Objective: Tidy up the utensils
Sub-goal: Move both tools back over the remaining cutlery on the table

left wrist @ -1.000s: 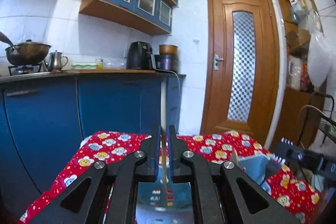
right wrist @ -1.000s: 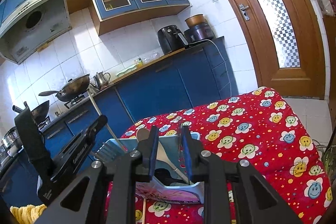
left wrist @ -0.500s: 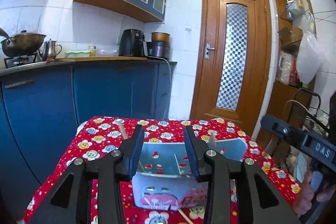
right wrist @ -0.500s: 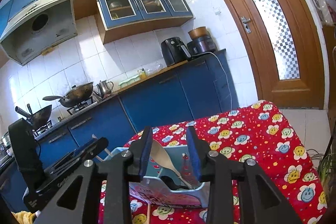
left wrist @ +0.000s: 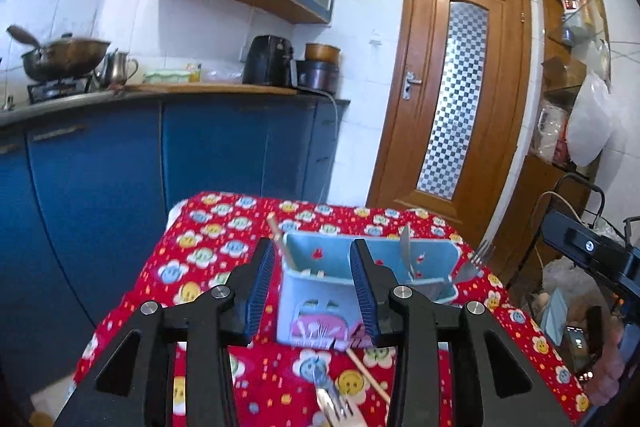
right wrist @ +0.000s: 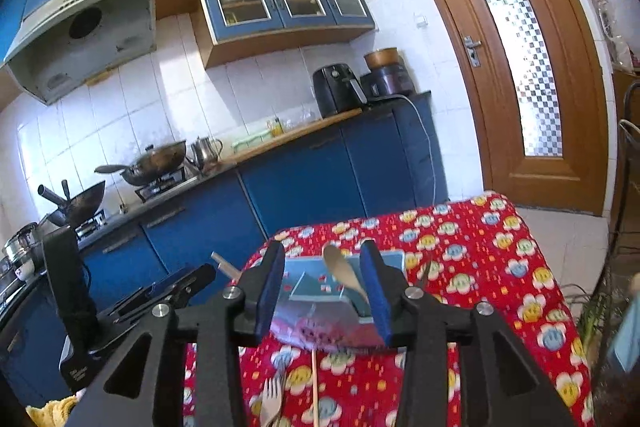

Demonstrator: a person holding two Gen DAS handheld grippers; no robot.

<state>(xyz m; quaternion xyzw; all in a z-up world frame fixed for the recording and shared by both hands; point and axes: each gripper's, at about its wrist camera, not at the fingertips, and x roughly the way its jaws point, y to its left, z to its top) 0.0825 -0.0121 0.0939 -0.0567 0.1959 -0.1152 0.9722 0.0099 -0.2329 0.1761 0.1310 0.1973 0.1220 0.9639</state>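
Observation:
A light-blue utensil holder (left wrist: 320, 307) (right wrist: 316, 311) stands on the red flowered tablecloth (left wrist: 216, 227). In it stand a chopstick (left wrist: 280, 237), a knife (left wrist: 405, 251), a fork (left wrist: 476, 259) and a wooden spoon (right wrist: 342, 273). My left gripper (left wrist: 313, 255) is open just short of the holder, nothing between its pads. My right gripper (right wrist: 322, 259) is opening, also empty; the spoon stands beyond its fingers. A loose fork (left wrist: 332, 399) (right wrist: 274, 399) and a chopstick (left wrist: 366, 371) (right wrist: 315, 387) lie on the cloth in front of the holder.
Blue kitchen cabinets (left wrist: 120, 187) with a worktop run behind the table, a wooden door (left wrist: 460, 87) to the right. The other gripper shows at each view's edge: right gripper (left wrist: 592, 255), left gripper (right wrist: 160, 291). A person's hand (left wrist: 612, 367) holds the right one.
Both grippers opened and drew back from the holder. The left let go of the knife, the right let go of the wooden spoon; both utensils now stand in the holder.

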